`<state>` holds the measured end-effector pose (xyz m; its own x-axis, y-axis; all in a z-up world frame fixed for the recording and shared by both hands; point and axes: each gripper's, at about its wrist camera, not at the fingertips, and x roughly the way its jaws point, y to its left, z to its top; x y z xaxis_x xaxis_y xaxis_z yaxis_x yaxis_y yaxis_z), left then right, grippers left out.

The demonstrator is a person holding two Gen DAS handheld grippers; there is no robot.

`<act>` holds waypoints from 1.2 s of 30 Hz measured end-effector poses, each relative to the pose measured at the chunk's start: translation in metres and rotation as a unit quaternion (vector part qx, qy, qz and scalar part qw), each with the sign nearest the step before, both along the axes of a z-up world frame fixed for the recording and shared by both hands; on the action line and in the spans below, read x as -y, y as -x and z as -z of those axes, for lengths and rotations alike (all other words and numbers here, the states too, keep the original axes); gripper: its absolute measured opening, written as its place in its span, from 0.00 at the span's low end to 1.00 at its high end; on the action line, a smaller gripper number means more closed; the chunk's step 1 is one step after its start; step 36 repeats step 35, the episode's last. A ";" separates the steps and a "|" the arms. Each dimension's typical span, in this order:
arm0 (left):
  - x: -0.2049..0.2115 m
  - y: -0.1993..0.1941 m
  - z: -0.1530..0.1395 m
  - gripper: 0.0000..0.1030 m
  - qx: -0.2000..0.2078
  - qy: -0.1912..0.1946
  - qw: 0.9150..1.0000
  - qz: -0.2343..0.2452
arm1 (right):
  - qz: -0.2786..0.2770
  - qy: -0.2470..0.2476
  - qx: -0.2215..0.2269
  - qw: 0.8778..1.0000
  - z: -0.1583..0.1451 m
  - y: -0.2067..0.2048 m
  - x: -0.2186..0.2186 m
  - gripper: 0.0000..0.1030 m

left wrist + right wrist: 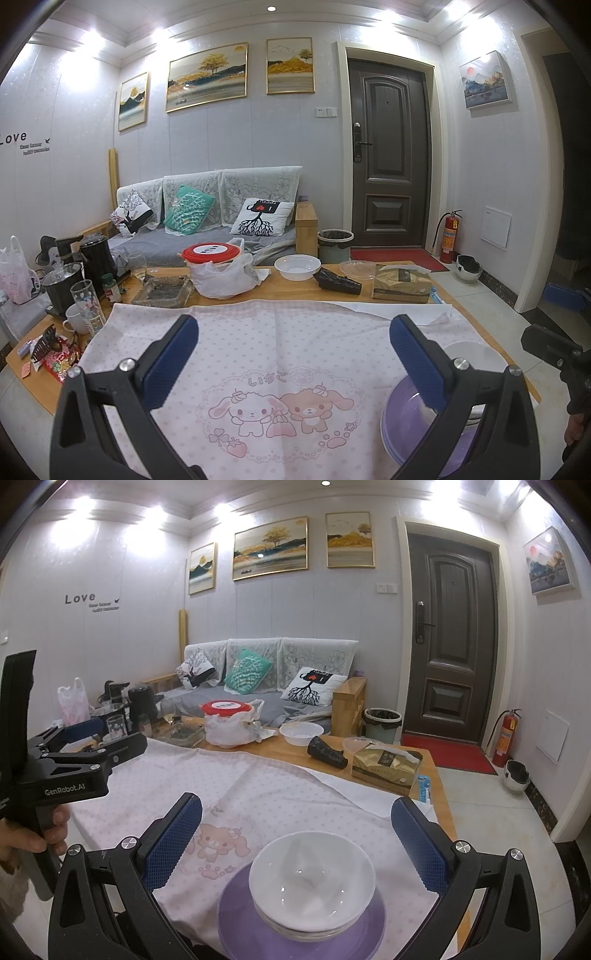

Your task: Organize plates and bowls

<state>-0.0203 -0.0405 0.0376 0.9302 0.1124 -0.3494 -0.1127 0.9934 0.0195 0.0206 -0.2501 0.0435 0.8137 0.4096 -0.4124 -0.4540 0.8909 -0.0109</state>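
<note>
I read both tongs spread, nothing pinched. Right gripper [295, 834] hangs just above white bowls [312, 878], nested on purple plate [301, 928] at near edge of pink cloth [258, 790]: stacked to save room, I judge. Left gripper [293, 354] over bare cloth. Looks near done.

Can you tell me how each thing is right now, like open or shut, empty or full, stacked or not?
Left gripper: jaws open, holding nothing.
Right gripper: jaws open, holding nothing.
White ceramic bowls: stacked, top one empty.
Purple round plate: under the bowls.
Dark brown door: shut.
Red-lidded round container: lid on.
White plastic bowl: upright, looks empty.
</note>
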 end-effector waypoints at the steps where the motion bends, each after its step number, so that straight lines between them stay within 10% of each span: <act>1: 0.000 0.000 0.000 1.00 0.000 0.000 1.000 0.000 | 0.001 0.001 0.001 1.000 0.000 0.000 0.000 0.99; 36: -0.004 0.002 -0.002 1.00 0.004 0.001 1.000 -0.001 | 0.001 0.001 -0.001 1.000 0.002 -0.001 0.000 0.99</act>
